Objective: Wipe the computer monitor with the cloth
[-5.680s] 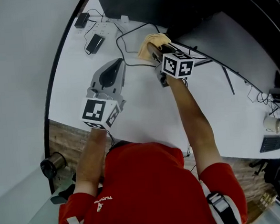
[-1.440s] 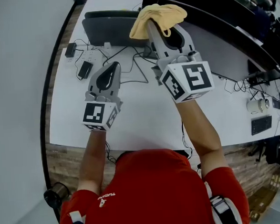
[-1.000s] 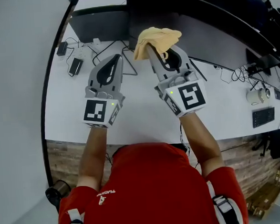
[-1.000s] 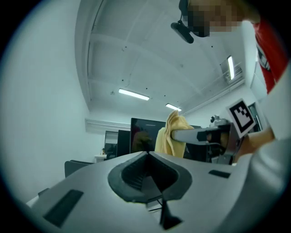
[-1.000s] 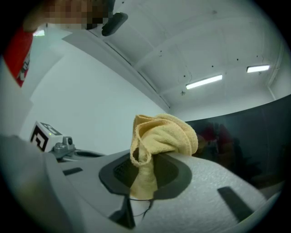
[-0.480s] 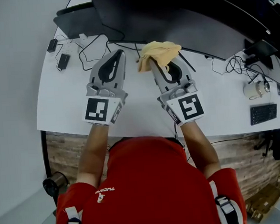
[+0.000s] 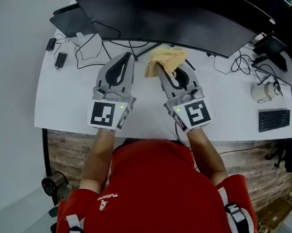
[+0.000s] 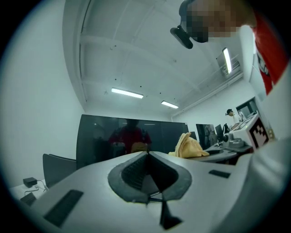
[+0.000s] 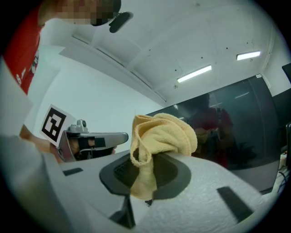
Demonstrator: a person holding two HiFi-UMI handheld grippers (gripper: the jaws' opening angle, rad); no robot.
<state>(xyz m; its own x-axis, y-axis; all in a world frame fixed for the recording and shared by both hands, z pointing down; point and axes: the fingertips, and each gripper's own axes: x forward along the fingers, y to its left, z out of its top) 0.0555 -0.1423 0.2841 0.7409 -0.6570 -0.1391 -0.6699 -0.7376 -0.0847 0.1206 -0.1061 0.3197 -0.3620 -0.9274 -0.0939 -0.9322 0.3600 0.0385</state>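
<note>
A wide dark monitor (image 7: pixel 179 16) stands along the back of the white desk (image 7: pixel 65 101); its black screen (image 8: pixel 118 136) (image 9: pixel 236 118) fills the background of both gripper views. My right gripper (image 7: pixel 163 67) is shut on a bunched yellow cloth (image 7: pixel 166 59) (image 9: pixel 161 136), held up just short of the screen's lower edge. In the left gripper view the cloth (image 8: pixel 188 146) shows to the right. My left gripper (image 7: pixel 127 57) is shut and holds nothing, raised beside the right one with its tips (image 8: pixel 146 154) pointing at the screen.
A laptop (image 7: pixel 72 21), a power strip, adapters and cables (image 7: pixel 88 43) lie at the desk's back left. A cup (image 7: pixel 260 93), a keyboard (image 7: pixel 274 120) and more cables (image 7: pixel 242 64) are at the right. The desk's front edge runs under my arms.
Both grippers came up and forward together toward the monitor, the right one still carrying the cloth. Earlier the right gripper picked the cloth off the desk.
</note>
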